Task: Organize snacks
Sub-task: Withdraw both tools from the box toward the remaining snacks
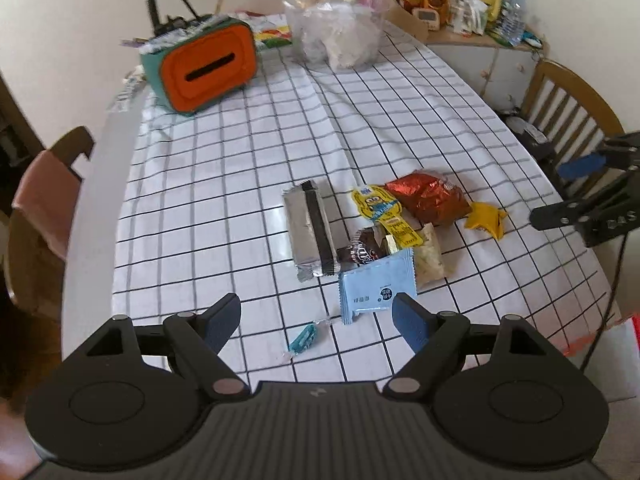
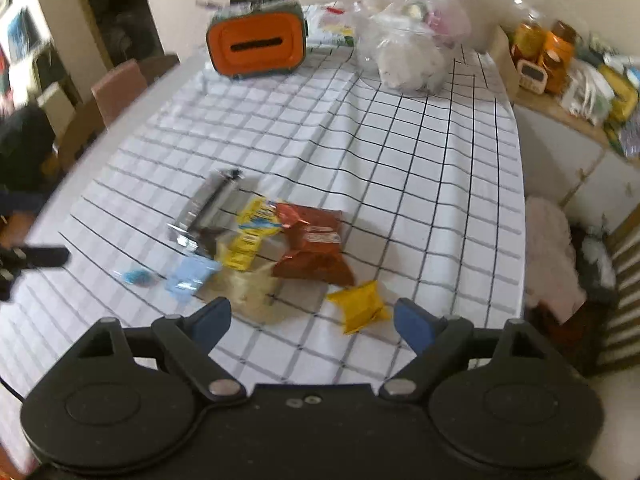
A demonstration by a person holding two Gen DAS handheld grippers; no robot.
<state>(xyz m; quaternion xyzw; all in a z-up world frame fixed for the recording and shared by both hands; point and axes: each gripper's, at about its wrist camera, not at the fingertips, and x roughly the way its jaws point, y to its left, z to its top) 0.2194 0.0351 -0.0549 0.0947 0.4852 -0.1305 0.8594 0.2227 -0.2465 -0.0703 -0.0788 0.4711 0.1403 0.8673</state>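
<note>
Hand-held gripper (image 1: 318,322) open over checked tablecloth (image 1: 224,184); wooden chair (image 1: 568,112) beside.

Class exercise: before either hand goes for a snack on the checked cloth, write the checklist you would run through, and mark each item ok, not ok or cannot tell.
1. Left tongs open and empty: ok.
2. Right tongs open and empty: ok.
3. Light blue packet free to lift, lying on top of the pile: ok.
4. Yellow packet lies apart from the red bag: ok.
5. Small teal candy sits alone on the cloth: ok.
6. Where the snacks should go: cannot tell.
</note>
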